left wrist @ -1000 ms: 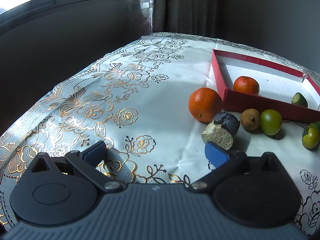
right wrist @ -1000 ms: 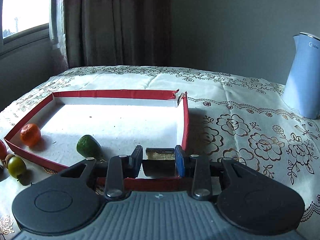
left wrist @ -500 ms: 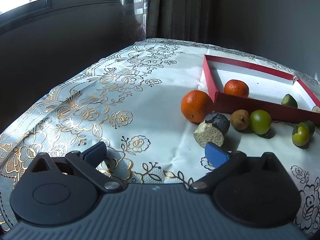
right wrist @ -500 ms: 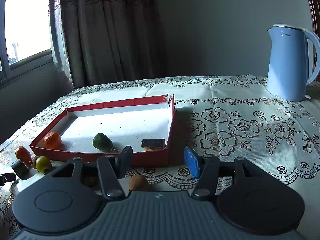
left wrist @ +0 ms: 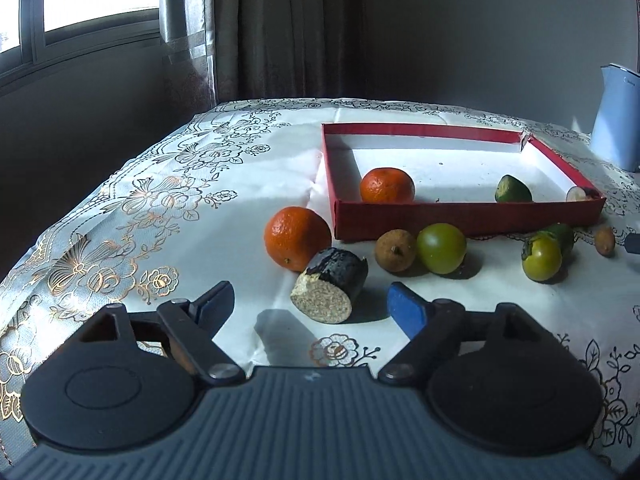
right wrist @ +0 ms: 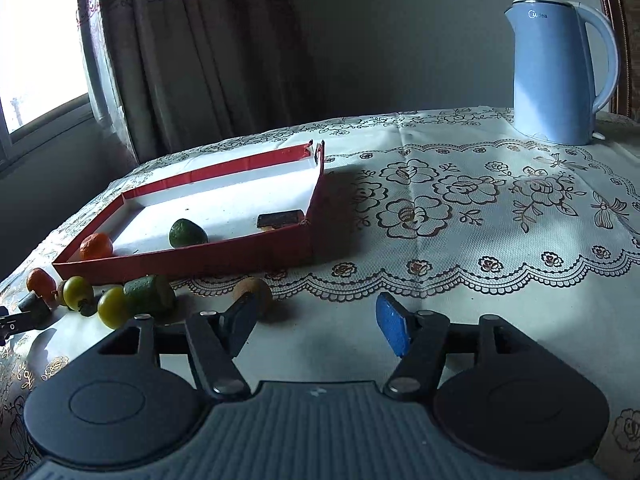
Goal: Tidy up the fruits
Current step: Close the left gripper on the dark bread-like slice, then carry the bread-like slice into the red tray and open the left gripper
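Note:
In the left wrist view a black-skinned cut stub (left wrist: 332, 284) with a tan face lies on the cloth just ahead of my left gripper (left wrist: 310, 308). Its jaws are closing around the stub, but the pads are still clear of it. A large orange (left wrist: 297, 238), a brown longan (left wrist: 395, 250) and green tomatoes (left wrist: 441, 248) lie in front of the red tray (left wrist: 460, 216). The tray holds a mandarin (left wrist: 387, 185), a green fruit (right wrist: 187, 233) and a dark piece (right wrist: 280, 219). My right gripper (right wrist: 316, 326) hangs before the tray, its jaws opening with nothing between them.
A blue kettle (right wrist: 556, 72) stands at the back right of the flowered tablecloth (right wrist: 460, 208). Another longan (right wrist: 254, 294) sits just beyond my right gripper's left finger. Curtains and a window lie behind the table, and the table edge drops off at the left.
My right gripper let go of the dark piece in the tray, drew back and opened. My left gripper swung right, so the cut stub now sits between its narrowing fingers.

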The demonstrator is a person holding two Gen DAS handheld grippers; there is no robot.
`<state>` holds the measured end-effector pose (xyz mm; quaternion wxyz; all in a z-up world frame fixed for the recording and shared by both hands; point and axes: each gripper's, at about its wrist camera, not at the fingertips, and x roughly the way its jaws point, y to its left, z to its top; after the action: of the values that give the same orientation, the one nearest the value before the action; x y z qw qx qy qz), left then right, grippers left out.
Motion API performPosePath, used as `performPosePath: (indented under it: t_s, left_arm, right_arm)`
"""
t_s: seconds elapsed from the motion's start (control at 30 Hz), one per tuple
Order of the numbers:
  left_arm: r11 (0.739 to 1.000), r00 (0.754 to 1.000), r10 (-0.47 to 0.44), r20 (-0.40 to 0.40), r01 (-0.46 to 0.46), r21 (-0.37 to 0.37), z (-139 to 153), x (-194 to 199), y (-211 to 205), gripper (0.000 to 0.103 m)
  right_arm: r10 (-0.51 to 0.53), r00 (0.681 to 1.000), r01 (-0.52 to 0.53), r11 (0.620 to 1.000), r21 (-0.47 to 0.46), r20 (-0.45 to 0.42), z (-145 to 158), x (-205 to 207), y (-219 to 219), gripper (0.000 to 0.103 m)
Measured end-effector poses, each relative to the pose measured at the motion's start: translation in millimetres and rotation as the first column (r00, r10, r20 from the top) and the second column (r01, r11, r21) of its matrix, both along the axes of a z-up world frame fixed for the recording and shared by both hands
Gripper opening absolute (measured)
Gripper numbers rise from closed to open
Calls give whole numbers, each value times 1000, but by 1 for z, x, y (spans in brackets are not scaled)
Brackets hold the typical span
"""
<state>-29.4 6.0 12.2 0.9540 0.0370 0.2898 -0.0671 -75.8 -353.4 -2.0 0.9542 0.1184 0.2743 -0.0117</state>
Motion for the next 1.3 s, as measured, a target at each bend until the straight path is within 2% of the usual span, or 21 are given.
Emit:
performPosePath:
  t_s: [0.2, 0.3, 0.37, 0.43, 0.77, 0.93, 1.1, 1.3]
  left_arm:
    - [1000, 1000, 1, -3, -1, 16, -1, 13, -4, 70]
    - [1000, 1000, -4, -17, 5, 20, -3, 19, -5, 58]
    - [1000, 999, -21, -31, 21, 9, -5, 20, -6, 42]
    - [1000, 999, -29, -30, 29, 2, -6, 19, -8, 36]
    - [999, 999, -46, -22, 46, 1, 3, 7, -18, 36]
    - [997, 996, -83, 34, 83, -3, 24, 0, -31, 36]
    - [994, 991, -112, 77, 112, 3, 40, 16, -55, 36]
    - [989, 986, -148, 69, 150, -14, 43, 53, -86, 36]
  right_arm:
    - [5, 1000, -5, 1000, 21, -17, -2, 2, -2, 66]
    - [6, 1000, -5, 999, 39, -19, -3, 3, -4, 66]
    - [9, 1000, -9, 999, 52, -16, -3, 3, -6, 68]
    - [11, 1000, -10, 998, 56, -16, -3, 3, -6, 69]
    - [12, 1000, -11, 997, 73, -11, -3, 2, -8, 70]
    - [12, 1000, -11, 997, 73, -11, -3, 2, -8, 70]
    - [12, 1000, -11, 997, 76, -11, -3, 2, -9, 70]
    - [14, 1000, -13, 996, 89, -8, -3, 2, -10, 71]
